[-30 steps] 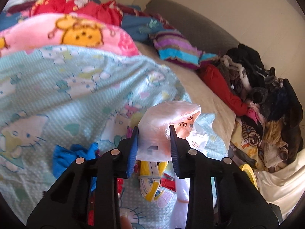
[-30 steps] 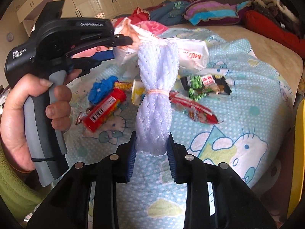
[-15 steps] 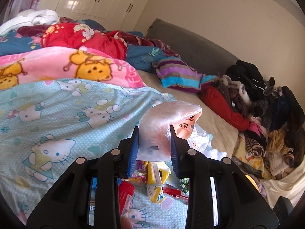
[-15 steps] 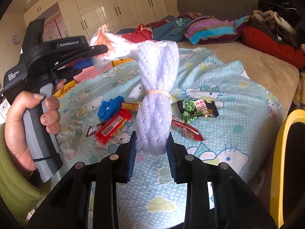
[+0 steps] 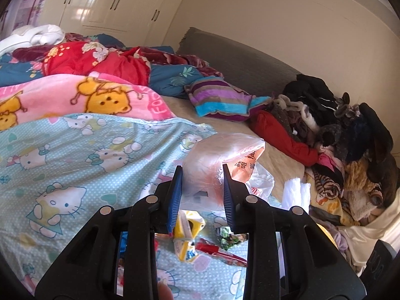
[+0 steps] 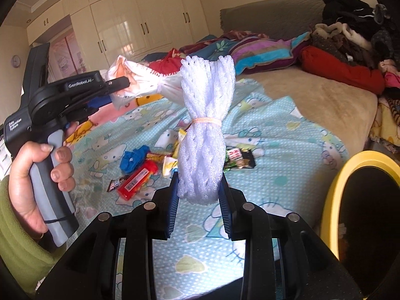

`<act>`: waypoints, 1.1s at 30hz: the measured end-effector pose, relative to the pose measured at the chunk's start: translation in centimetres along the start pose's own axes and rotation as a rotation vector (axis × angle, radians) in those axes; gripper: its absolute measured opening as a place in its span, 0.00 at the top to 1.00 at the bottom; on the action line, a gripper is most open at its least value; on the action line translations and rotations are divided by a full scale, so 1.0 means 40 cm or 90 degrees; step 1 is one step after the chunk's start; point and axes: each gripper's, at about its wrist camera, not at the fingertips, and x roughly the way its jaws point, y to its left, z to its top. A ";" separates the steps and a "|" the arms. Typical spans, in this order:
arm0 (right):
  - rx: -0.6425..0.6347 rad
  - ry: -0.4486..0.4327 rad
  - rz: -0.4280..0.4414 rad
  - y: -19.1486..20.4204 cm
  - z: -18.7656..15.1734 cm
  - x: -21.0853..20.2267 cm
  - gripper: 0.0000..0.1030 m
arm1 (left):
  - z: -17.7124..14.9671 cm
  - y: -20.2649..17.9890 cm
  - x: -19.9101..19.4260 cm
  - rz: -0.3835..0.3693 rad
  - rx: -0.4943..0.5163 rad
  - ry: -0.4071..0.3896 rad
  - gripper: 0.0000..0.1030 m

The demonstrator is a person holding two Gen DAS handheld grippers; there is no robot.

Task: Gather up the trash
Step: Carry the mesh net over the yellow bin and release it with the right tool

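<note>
we find the white foam mesh bundle, tied at its waist with a thin orange band, standing upright and clamped at its lower end by the right gripper, held in the air above the bed. the translucent pink-and-white plastic bag is pinched between the blue pads of the left gripper and also held clear of the bedding; in the right view the bag's bunched end lies just beside the top of the bundle, and we cannot tell whether they touch. on the pale blue cartoon-cat bedsheet below, more trash lies uncollected: a red cylindrical tube with a barcode label, a crumpled blue scrap, a yellow carton and a dark snack wrapper. a round yellow-rimmed bin sits at the right edge, beside the bed.

risks, in our judgement: the bag is gripped closed, so its mouth may not admit the bundle; the tall, light foam could tip or slip from a grip set so low; release wide of the opening would drop it back onto the sheet.
</note>
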 end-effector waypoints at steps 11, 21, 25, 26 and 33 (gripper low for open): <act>0.017 -0.016 -0.025 -0.039 0.001 -0.048 0.72 | -0.024 -0.065 0.000 -0.023 0.033 0.015 0.78; 0.037 -0.031 -0.049 -0.079 -0.001 -0.091 0.72 | -0.045 -0.122 -0.002 -0.045 0.062 0.022 0.78; 0.044 -0.036 -0.057 -0.094 -0.001 -0.108 0.72 | -0.050 -0.142 -0.003 -0.052 0.071 0.024 0.78; 0.046 -0.038 -0.058 -0.098 -0.001 -0.113 0.72 | -0.051 -0.148 -0.004 -0.054 0.073 0.025 0.78; 0.061 -0.044 -0.073 -0.131 -0.004 -0.138 0.72 | -0.064 -0.187 -0.004 -0.065 0.090 0.030 0.78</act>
